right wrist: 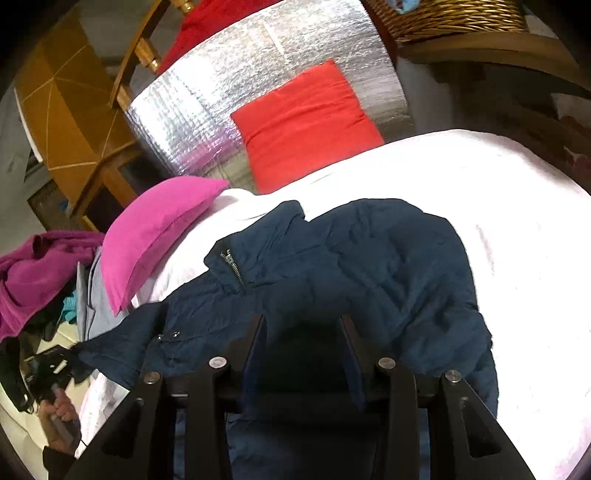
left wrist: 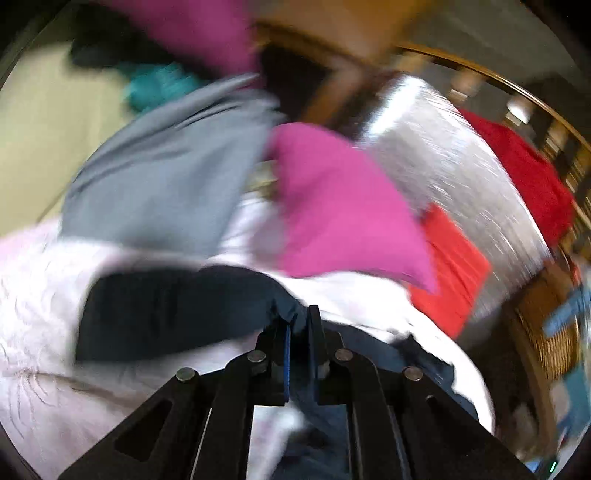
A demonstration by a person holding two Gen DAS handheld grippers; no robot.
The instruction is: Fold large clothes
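Note:
A dark navy quilted jacket (right wrist: pixel 351 266) lies crumpled on the white bed cover (right wrist: pixel 517 229), collar and zip toward the left. My right gripper (right wrist: pixel 303 325) is open, its fingers (right wrist: pixel 255 339) spread over the jacket's near edge with dark fabric between them. In the blurred left wrist view my left gripper (left wrist: pixel 300 314) is shut on a fold of the navy jacket (left wrist: pixel 166 306), whose sleeve stretches to the left over the bed cover (left wrist: pixel 44 295).
A magenta pillow (right wrist: pixel 155 232) and a red cushion (right wrist: pixel 306 122) lie at the bed's head against a silver foil panel (right wrist: pixel 207 110). A grey garment (left wrist: pixel 166 177) and a heap of magenta, teal and black clothes (right wrist: pixel 33 280) lie left. A wicker basket (right wrist: pixel 454 14) stands far right.

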